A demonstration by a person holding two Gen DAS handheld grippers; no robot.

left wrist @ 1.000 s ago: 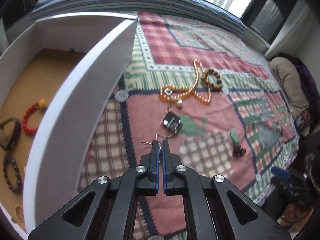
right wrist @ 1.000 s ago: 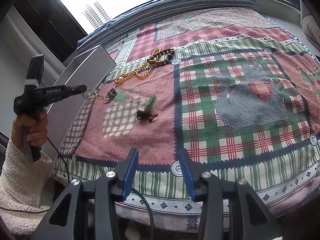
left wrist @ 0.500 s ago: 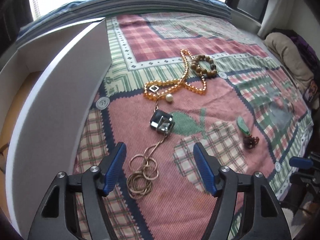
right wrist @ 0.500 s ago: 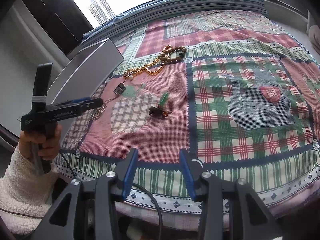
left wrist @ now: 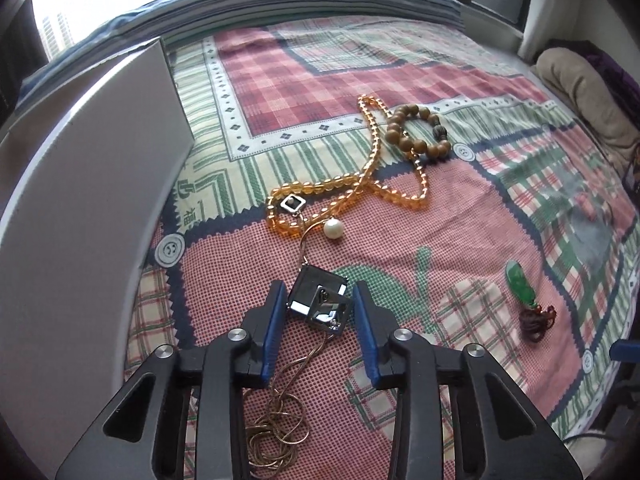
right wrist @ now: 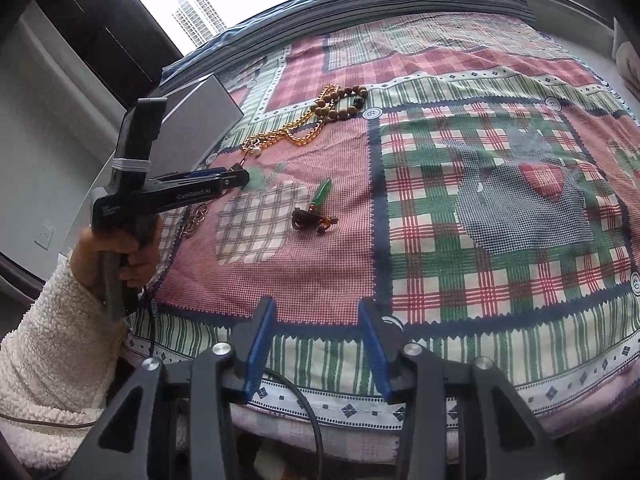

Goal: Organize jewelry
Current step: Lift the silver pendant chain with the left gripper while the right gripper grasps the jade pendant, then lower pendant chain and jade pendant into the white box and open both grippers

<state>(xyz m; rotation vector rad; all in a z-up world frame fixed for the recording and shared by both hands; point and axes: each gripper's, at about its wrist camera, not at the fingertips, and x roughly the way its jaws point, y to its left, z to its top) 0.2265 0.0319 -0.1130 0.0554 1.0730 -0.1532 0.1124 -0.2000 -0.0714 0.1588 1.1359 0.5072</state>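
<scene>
Broadly, a bed (left wrist: pixel 400 80) covered by a plaid patchwork quilt (right wrist: pixel 480 208) fills both views, with a white box (left wrist: pixel 80 208) standing along its left side, the outer wall facing the jewelry. In the right wrist view the person's left hand (right wrist: pixel 116 248), in a fluffy white sleeve (right wrist: pixel 48 360), grips a pistol-style handle at the left edge of the bed, the left hand-held gripper (left wrist: pixel 320 300) reaching out level and low over the quilt toward the right. Its blue-padded fingers (left wrist: pixel 276 320) stand apart, one on each side of a square mirrored pendant (left wrist: pixel 320 304); whether the pads touch the pendant I cannot tell. The pendant lies flat on a pink patch, near the box. Its thin gold chain (left wrist: pixel 276 432) runs back under the gripper and coils in a loose heap at the near edge, while another strand leads far to a pearl (left wrist: pixel 333 228) and a small square charm (left wrist: pixel 292 203). Just beyond lies a long amber bead necklace (left wrist: pixel 360 184), looped and touching a brown wooden bead bracelet (left wrist: pixel 416 132) at the far end. Well to the right, a green jade pendant (left wrist: pixel 520 284) lies with its dark red knotted cord (left wrist: pixel 536 320) toward the near side. The right hand-held gripper (right wrist: pixel 316 320) hovers at the near edge of the bed, fingers apart and holding nothing, pointing across the quilt.
</scene>
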